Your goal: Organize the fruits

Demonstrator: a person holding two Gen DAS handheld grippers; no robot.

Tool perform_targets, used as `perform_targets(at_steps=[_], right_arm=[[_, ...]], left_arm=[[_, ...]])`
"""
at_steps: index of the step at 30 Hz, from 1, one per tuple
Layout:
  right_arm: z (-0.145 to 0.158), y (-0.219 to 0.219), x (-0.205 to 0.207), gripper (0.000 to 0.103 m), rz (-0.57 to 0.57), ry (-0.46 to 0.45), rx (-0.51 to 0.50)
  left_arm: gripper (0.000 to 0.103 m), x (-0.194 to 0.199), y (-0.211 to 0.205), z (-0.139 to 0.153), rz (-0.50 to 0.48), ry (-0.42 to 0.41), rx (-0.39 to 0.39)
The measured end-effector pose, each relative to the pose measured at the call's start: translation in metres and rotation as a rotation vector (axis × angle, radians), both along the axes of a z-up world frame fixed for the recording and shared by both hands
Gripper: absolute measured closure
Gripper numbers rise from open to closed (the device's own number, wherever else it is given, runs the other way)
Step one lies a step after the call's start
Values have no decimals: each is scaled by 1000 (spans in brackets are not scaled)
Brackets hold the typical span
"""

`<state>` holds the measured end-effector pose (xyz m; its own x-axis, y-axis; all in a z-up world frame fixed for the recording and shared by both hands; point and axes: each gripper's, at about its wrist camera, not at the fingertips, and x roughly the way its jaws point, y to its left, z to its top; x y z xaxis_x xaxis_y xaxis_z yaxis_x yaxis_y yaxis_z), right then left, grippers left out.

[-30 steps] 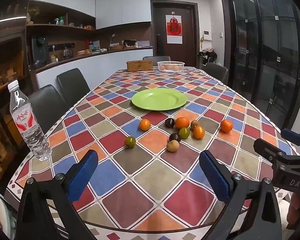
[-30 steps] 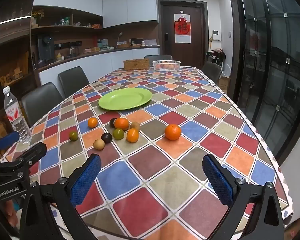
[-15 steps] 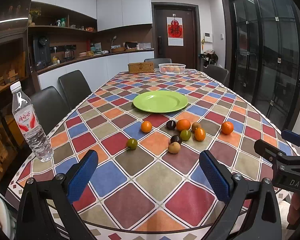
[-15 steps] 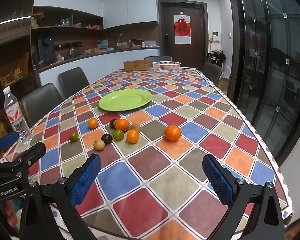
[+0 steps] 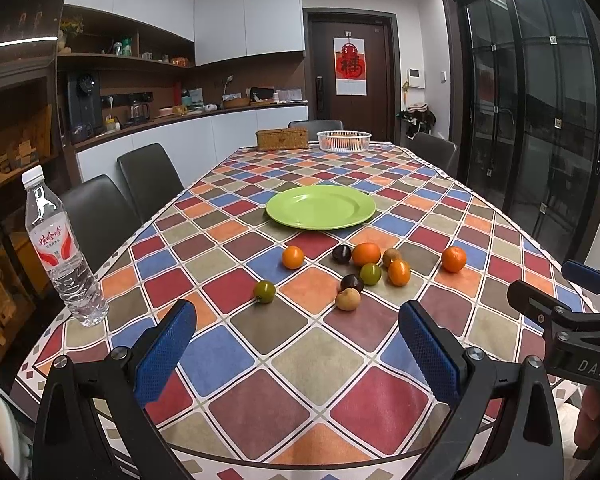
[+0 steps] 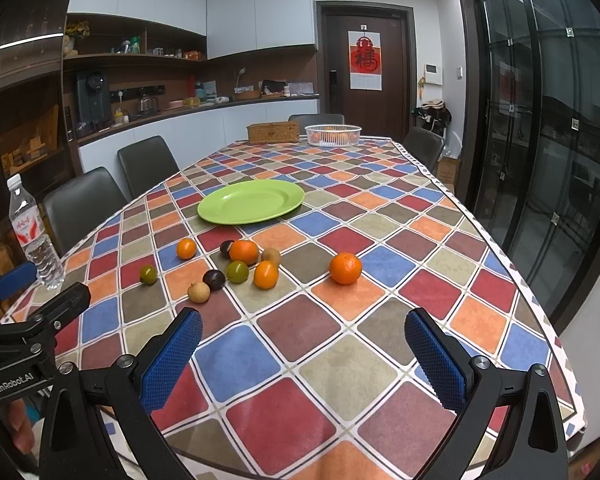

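Left wrist view: your left gripper (image 5: 296, 344) hangs over the near edge of the table (image 5: 256, 332), fingers spread wide, nothing between them. The fruits lie ahead on the checked cloth, short of the green plate (image 5: 321, 207), which is empty. Nearest to these fingers: the green fruit (image 5: 264, 291), slightly left of centre, and the tan fruit (image 5: 347, 299), slightly right. Behind them a cluster: two dark plums, a green one, oranges, a kiwi. One mandarin (image 5: 454, 259) sits apart, far right. A water bottle (image 5: 62, 258) stands at the left edge, well clear. The right gripper shows at the right margin.

Right wrist view: your right gripper (image 6: 304, 354) is also wide and empty, low over the near edge. The lone mandarin (image 6: 345, 267) lies straight ahead, a little right of centre; the cluster is off to the left. The plate (image 6: 251, 201) is beyond, left of centre.

Judgement: the right hand is better placed for the mandarin, the left for the green fruit. The fruits are round, so no axis to line up.
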<state>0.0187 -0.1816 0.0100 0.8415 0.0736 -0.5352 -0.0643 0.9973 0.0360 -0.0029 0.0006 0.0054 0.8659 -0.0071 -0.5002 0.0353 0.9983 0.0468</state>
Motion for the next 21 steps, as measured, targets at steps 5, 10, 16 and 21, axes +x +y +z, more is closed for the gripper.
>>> perform_targets(at_steps=[5,10,16,21], right_arm=[[0,0,0,1,1,0,0],[1,0,-1,1,0,-2,0],[1,0,-1,1,0,-4,0],[1,0,-1,1,1,-5,0]], left_arm=[[0,0,-1,3,1,-4,0],[0,0,-1,4,0,-7,0],[0,-1,0,6,0,-12,-1],[0,-1,-1,7,0,-13,-1]])
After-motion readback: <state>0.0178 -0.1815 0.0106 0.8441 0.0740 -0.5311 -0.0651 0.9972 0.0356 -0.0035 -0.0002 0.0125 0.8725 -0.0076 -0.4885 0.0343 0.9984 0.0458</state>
